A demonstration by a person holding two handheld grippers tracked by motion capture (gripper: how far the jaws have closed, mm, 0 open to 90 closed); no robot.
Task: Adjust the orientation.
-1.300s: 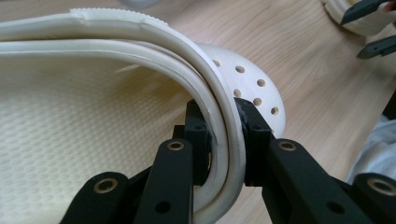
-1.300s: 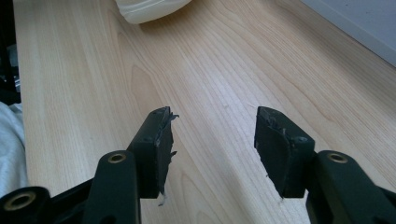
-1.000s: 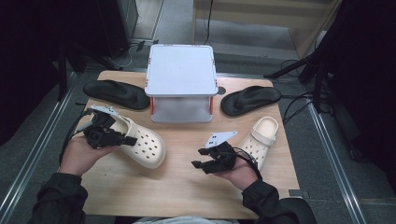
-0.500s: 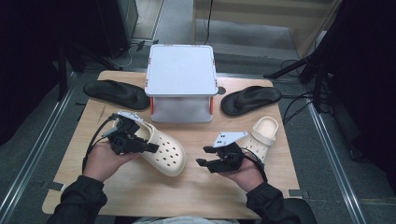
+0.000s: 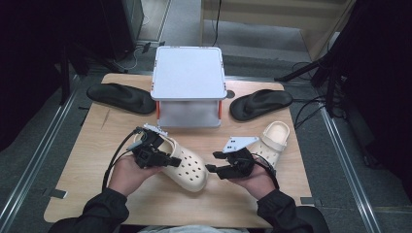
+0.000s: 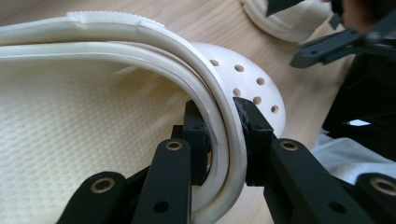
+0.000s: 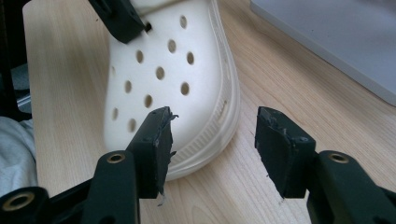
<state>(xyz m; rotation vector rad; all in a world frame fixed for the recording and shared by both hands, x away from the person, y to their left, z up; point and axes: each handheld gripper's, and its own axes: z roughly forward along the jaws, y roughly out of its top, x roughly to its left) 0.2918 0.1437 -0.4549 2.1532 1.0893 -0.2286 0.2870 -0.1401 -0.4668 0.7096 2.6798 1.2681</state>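
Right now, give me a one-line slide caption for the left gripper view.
Left gripper clamped on the side wall of the cream clog, one of the jaws inside the shoe and one outside.

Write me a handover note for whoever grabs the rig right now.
Left tongs: shut on the side wall of the cream clog, mid-table, toe towards the right tongs.
Right tongs: open, nothing held, just off that clog's toe.
Second cream clog: on the table behind the right hand.
Black slippers: either side of the white stand.
Done: one clog gripped.
Left: probably placing both clogs; destination unclear.
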